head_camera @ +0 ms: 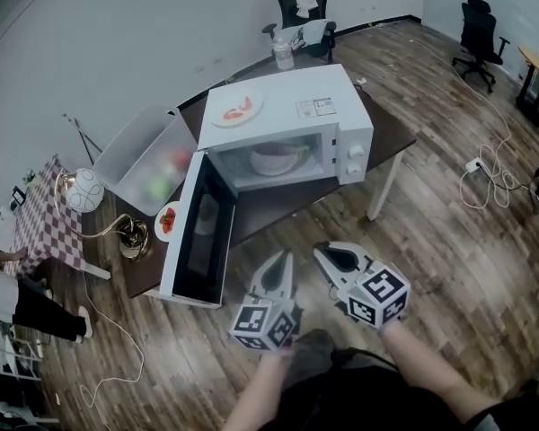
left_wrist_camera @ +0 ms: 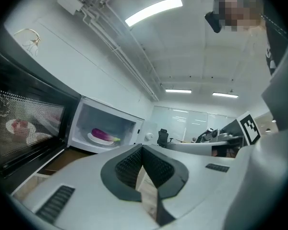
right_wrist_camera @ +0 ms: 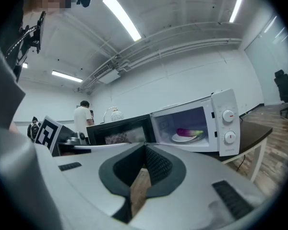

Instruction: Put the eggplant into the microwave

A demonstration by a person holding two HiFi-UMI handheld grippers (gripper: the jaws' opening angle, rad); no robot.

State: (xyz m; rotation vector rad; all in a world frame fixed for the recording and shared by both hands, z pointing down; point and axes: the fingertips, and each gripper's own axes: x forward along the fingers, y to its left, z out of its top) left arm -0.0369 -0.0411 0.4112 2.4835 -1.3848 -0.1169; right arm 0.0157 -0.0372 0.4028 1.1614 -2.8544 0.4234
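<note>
Both closed and empty, left gripper (head_camera: 285, 260) and right gripper (head_camera: 329, 257) hang back from white boxy microwave (head_camera: 292, 106); purple eggplant (right_wrist_camera: 189, 132) already inside on white plate (right_wrist_camera: 180, 139), door (head_camera: 200, 232) open.

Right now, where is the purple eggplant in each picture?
Head view: upper middle, the eggplant lies inside the open microwave, small and faint.
Left gripper view: left of centre, the eggplant lies inside the microwave.
Right gripper view: right of centre, the eggplant lies inside the microwave.
Shared landmark: the open white microwave.
</note>
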